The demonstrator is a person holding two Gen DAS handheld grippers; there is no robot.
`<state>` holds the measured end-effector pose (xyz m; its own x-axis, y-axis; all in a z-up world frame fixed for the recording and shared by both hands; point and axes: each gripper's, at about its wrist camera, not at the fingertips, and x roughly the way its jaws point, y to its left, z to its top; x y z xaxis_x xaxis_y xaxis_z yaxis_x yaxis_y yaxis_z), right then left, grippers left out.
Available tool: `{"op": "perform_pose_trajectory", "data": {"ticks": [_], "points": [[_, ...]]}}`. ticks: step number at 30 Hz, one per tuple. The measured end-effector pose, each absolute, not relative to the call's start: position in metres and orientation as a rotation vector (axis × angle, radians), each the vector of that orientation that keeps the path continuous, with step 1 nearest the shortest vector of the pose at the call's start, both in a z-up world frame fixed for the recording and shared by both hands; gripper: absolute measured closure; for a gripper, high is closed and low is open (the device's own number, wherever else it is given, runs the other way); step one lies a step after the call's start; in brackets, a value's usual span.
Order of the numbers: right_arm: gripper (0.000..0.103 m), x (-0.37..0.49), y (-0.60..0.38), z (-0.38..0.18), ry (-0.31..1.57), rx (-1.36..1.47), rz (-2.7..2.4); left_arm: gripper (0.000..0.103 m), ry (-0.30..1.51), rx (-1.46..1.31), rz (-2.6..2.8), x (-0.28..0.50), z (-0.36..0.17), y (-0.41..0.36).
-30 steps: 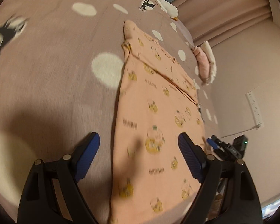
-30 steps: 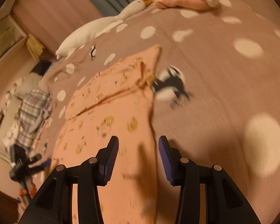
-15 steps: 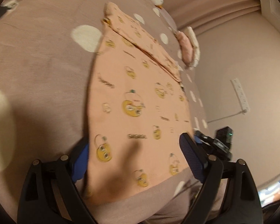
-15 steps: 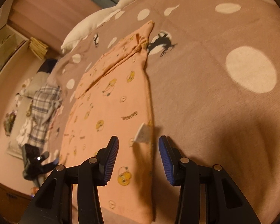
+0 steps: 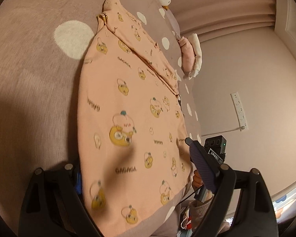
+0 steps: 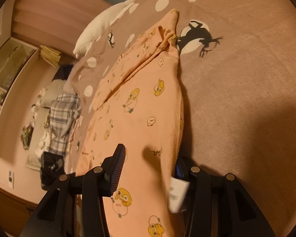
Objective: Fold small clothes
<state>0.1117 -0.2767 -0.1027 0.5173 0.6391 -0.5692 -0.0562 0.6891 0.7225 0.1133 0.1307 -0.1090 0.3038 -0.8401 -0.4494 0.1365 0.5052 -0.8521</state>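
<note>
While the peach shirt (image 5: 132, 106) lies flat on the spotted bedspread (image 5: 29, 79), the fold is only partly made: a sleeve (image 5: 140, 45) is already laid across the far end of the body, and that is all the folding the pictures show. The near hem hangs toward the edge of the bed, close to both cameras.

The left gripper (image 5: 136, 169) stands wide apart, and the hem end of the shirt lies between its fingers. One finger is mostly hidden under the cloth's edge, the other sits clear at the opposite side, so it grips nothing that I can see.

The right gripper (image 6: 148, 167) is likewise parted, with the side edge of the shirt between its fingers. One finger rests over the printed cloth, the other is behind the edge where a white care label (image 6: 177, 193) sticks out. Whether the fingers touch the fabric I cannot tell, but they are not closed on it.

My judgement is that the task is in its early middle. Both grippers seem placed to take the near end, so the lengthwise fold, bringing hem toward collar, is left to do, and perhaps a second fold after it. A white toy goose (image 6: 108, 19) lies well apart at the far side.
</note>
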Motion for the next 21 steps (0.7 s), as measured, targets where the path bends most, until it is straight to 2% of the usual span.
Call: {"op": "perform_pose_trajectory", "data": {"ticks": [13,21], "points": [[0.058,0.069,-0.265,-0.107,0.966,0.717,0.531,0.022,1.049,-0.714,-0.644,0.063,-0.108,0.121],[0.058,0.068,-0.262,-0.109,0.944,0.771,0.494,0.022,1.048,-0.765,-0.637,0.069,-0.112,0.123]]}}
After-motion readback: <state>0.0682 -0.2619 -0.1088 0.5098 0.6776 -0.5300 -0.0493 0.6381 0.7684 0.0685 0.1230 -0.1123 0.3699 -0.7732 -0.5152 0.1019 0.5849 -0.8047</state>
